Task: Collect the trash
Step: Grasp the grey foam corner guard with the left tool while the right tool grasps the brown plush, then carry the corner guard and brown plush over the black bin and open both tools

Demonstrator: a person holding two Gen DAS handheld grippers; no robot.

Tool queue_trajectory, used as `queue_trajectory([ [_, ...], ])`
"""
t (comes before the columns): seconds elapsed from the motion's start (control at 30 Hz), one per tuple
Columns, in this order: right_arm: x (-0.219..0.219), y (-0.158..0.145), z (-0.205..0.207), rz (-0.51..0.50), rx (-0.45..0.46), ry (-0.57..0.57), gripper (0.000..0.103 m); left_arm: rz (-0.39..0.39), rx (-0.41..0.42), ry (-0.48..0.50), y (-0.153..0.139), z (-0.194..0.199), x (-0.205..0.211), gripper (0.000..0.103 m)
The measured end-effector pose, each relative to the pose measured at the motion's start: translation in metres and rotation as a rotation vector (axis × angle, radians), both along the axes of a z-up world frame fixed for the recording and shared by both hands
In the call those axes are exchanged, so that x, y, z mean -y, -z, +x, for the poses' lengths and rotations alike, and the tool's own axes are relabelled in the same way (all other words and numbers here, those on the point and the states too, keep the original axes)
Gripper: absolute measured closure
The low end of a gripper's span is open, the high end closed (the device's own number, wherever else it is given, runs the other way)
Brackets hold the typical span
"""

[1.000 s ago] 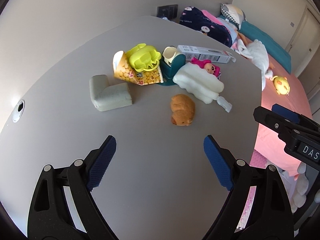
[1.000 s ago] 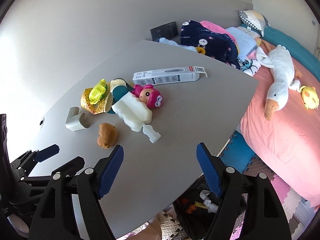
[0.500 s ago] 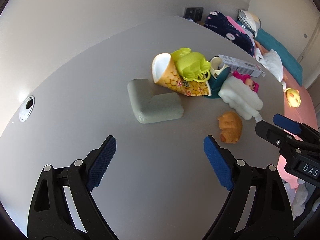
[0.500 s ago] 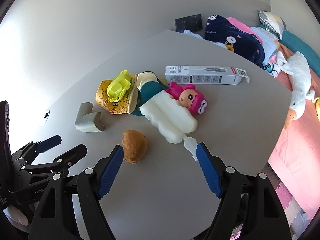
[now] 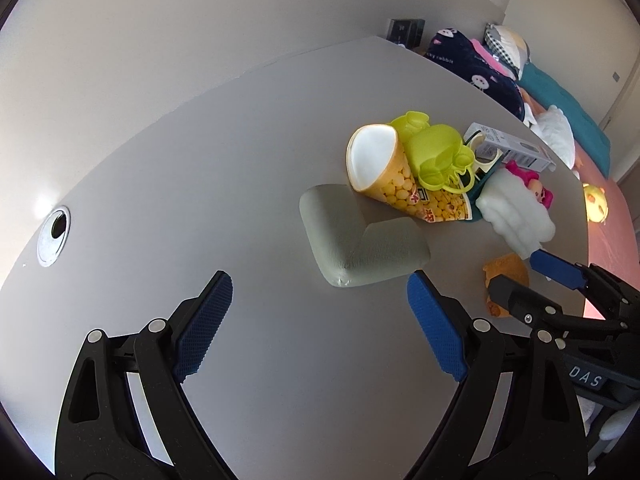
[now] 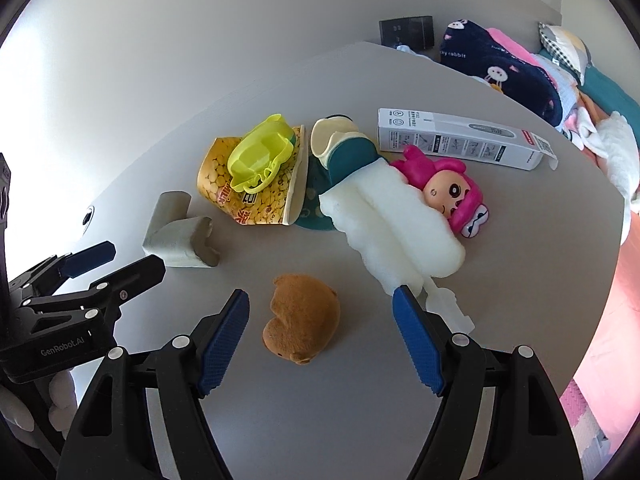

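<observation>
A grey L-shaped foam corner piece [image 5: 362,240] lies on the grey table [image 5: 200,184], just beyond my open, empty left gripper [image 5: 320,328]. Behind it lies a yellow paper snack cup [image 5: 396,184] on its side with a lime plastic toy [image 5: 438,158] on it. My right gripper [image 6: 320,340] is open and empty, its fingers on either side of a brown plush toy [image 6: 302,326]. A white box [image 6: 460,142], a pink-haired doll [image 6: 448,188], a white foam piece [image 6: 396,224] and a teal cup [image 6: 344,152] lie beyond it.
A round cable hole [image 5: 54,236] sits in the table at the left. A bed with a pink sheet [image 6: 628,292], pillows and plush toys lies right of the table edge. The wall runs behind the table. The left gripper also shows in the right wrist view [image 6: 96,264].
Both grippers have moved forward toward the pile. The foam corner piece now lies close in front of the left gripper, and the brown plush sits between the right gripper's fingers.
</observation>
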State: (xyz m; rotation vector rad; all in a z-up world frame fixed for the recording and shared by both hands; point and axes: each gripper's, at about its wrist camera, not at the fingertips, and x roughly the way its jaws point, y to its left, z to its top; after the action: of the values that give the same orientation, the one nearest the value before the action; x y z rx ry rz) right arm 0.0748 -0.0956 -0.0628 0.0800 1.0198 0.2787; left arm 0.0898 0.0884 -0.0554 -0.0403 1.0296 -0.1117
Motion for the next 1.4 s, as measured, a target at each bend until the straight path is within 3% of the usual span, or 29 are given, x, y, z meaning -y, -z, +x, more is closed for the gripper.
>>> queue_trajectory([
  [0.03,-0.001,0.001,0.0,-0.01,0.0,-0.005,0.028,-0.001,0.001,0.006,0.0,0.003,0.001,0.017],
  [0.27,-0.006,0.005,0.002,-0.047,0.0,-0.039,0.061,-0.006,0.012,0.059,0.005,0.016,0.007,0.016],
  [0.33,-0.005,0.006,0.001,-0.045,-0.002,-0.033,0.066,-0.006,0.009,0.078,0.007,0.019,0.01,0.015],
  [0.67,0.0,0.006,-0.001,-0.03,-0.006,-0.028,0.066,-0.047,0.022,0.14,0.016,0.036,0.013,0.015],
  [0.73,0.001,0.005,-0.001,-0.03,-0.008,-0.028,0.066,-0.058,0.04,0.157,0.015,0.039,0.013,0.026],
  [0.9,0.003,0.005,-0.002,-0.027,-0.016,-0.02,0.066,-0.062,0.056,0.153,0.013,0.04,0.013,0.03],
  [1.4,0.028,-0.023,-0.031,0.0,0.035,0.025,0.066,-0.049,0.122,0.176,-0.029,-0.001,0.033,0.03],
])
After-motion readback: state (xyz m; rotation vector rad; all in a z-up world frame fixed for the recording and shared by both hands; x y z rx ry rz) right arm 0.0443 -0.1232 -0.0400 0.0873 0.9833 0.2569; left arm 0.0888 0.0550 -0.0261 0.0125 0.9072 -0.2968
